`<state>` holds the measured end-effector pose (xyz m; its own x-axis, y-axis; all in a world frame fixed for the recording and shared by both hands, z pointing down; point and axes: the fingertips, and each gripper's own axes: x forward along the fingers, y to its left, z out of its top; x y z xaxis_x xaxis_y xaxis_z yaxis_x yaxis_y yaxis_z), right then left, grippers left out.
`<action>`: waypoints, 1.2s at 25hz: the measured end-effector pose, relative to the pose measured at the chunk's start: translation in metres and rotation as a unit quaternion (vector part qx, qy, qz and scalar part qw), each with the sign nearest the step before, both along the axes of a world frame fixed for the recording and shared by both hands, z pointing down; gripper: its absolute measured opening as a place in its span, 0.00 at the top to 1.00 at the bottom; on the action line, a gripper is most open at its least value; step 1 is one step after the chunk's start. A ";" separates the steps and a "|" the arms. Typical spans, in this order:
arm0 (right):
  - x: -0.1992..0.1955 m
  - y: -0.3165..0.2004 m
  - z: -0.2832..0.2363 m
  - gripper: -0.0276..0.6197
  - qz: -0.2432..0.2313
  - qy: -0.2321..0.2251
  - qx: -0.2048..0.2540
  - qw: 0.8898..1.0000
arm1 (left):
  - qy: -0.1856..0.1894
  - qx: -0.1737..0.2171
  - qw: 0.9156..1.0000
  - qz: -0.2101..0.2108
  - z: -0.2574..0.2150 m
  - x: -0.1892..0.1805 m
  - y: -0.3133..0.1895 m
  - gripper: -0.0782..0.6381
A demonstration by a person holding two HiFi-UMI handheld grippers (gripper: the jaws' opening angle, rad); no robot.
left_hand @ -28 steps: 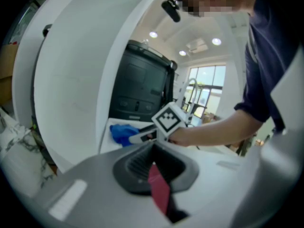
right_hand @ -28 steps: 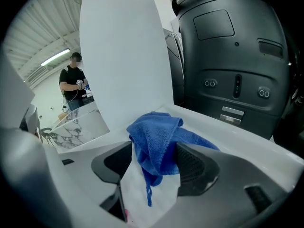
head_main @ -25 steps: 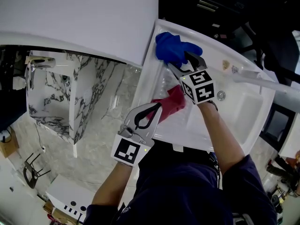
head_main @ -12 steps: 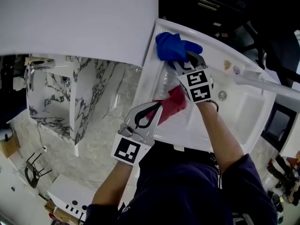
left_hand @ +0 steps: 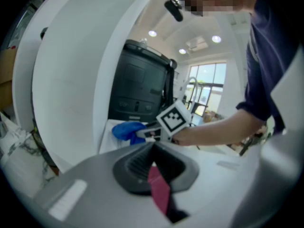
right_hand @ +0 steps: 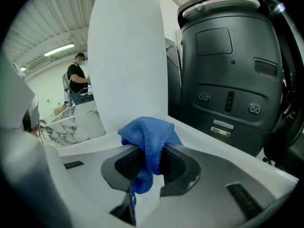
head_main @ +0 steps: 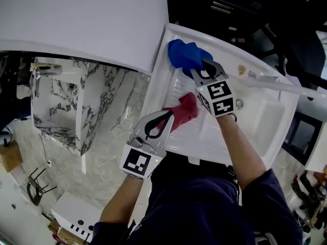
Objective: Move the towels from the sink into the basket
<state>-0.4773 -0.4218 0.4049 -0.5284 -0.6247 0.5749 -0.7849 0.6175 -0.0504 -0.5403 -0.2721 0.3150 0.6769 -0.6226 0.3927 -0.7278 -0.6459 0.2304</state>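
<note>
My left gripper (head_main: 171, 115) has its fingers closed tight on the red towel (head_main: 184, 111). In the left gripper view the two pads meet with a strip of red cloth (left_hand: 159, 193) pinched between them and hanging down. That towel is over the left side of the sink (head_main: 258, 124), toward its near edge. Whether its loose end touches the basin I cannot tell.

My right gripper (head_main: 206, 65) reaches to the far left corner of the sink, where the blue towel (head_main: 185, 55) lies bunched against the rim. Its fingers have just been closing, and the blue towel is between them. In the right gripper view (right_hand: 151, 161) the pads press on a fold of blue cloth (right_hand: 148, 139) from both sides. The bulk of it bulges above them and a tail hangs below.

From the left gripper view the right gripper's marker cube (left_hand: 174, 118) sits just beside the blue towel (left_hand: 126, 130).

The drain (head_main: 239, 104) is near the middle of the basin, just right of my right gripper. A black machine (right_hand: 232, 80) stands beyond the sink's far edge, and a marble cabinet (head_main: 76, 111) stands well off its left edge.
</note>
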 end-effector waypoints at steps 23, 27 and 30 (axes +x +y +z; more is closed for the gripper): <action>0.131 0.138 -0.062 0.82 0.053 -0.061 0.000 0.997 | -0.022 0.029 0.996 0.078 -0.040 0.115 0.069 0.89; 0.171 0.157 -0.070 0.82 0.078 -0.067 0.003 0.995 | -0.016 0.038 0.994 0.097 -0.047 0.148 0.079 0.89; 0.197 0.170 -0.075 0.82 0.093 -0.071 0.009 0.993 | -0.021 0.038 0.993 0.112 -0.047 0.168 0.087 0.89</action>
